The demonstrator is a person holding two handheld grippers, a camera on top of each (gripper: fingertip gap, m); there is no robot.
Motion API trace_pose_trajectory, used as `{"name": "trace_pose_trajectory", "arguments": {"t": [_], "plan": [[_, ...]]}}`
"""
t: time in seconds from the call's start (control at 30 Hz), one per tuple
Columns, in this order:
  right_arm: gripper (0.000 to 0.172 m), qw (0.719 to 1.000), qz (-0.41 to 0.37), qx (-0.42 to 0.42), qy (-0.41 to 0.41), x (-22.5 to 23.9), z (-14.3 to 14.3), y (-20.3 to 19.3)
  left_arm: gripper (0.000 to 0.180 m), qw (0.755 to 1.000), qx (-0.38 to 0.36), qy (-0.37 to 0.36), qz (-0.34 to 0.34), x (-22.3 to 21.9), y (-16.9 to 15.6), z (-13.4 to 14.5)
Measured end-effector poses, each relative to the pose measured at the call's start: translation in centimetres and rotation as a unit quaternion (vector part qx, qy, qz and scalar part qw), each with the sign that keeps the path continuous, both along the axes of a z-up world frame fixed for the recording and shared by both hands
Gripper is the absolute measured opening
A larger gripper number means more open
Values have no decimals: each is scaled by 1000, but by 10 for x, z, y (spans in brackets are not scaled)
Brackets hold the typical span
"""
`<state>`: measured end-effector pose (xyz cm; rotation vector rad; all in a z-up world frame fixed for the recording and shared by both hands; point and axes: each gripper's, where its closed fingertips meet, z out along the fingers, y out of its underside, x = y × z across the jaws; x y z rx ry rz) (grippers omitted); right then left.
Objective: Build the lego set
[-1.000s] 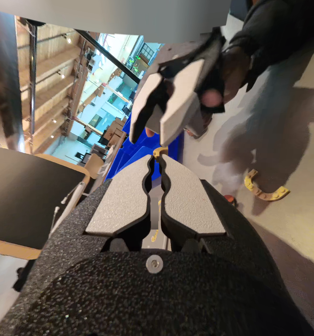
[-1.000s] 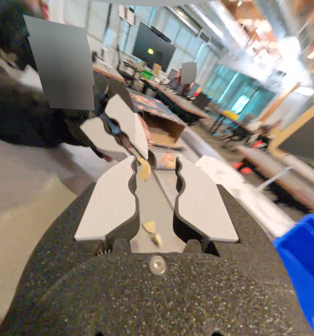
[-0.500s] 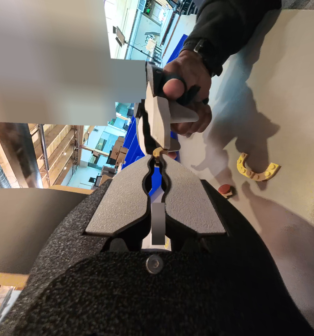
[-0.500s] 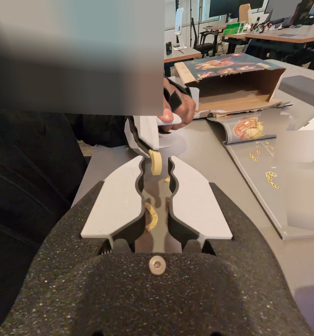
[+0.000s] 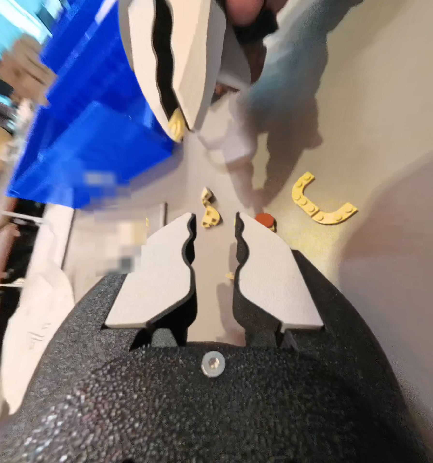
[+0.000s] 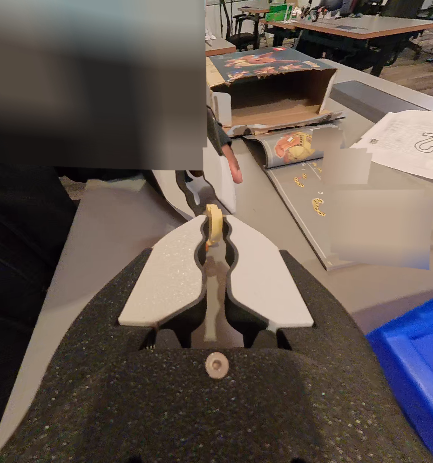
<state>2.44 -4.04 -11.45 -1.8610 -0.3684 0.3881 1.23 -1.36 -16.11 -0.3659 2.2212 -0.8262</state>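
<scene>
Right gripper (image 6: 214, 220) clamps curved yellow brick (image 6: 215, 225) at fingertips, both pads pressing it; brick stands on edge, long axis running along fingers, studded end poking out far side. Left gripper (image 5: 214, 218) narrowly parted, bare, above grey table (image 5: 360, 112). Left view alone shows loose yellow bits (image 5: 210, 218), red round piece (image 5: 265, 219), yellow arc (image 5: 320, 203) right of it. Right view alone shows torn box (image 6: 273, 85), open booklet (image 6: 298, 175) far right. Blue bin (image 5: 85, 125) in both.

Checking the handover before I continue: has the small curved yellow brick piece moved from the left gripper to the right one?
Yes. The small curved yellow brick piece now sits pinched in the right gripper; the left gripper stands open and bare above the grey table.
</scene>
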Motion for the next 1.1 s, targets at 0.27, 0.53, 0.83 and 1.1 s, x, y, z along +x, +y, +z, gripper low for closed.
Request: {"name": "trace_pose_trajectory", "arguments": {"t": [0.27, 0.53, 0.83, 1.1], "plan": [[9, 1000, 0, -10, -27, 0, -8, -2, 24, 992, -16, 120, -33, -4, -1, -7], [9, 999, 4, -35, -40, -4, -19, -2, 15, 976, 11, 218, -23, -4, -5, -30], [10, 997, -34, -73, 10, 7, -29, 3, 8, 999, 6, 13, -36, 11, -8, 2], [10, 989, 11, 13, 148, -1, 16, -1, 7, 868, 160, -470, -20, -4, -14, 93]]}}
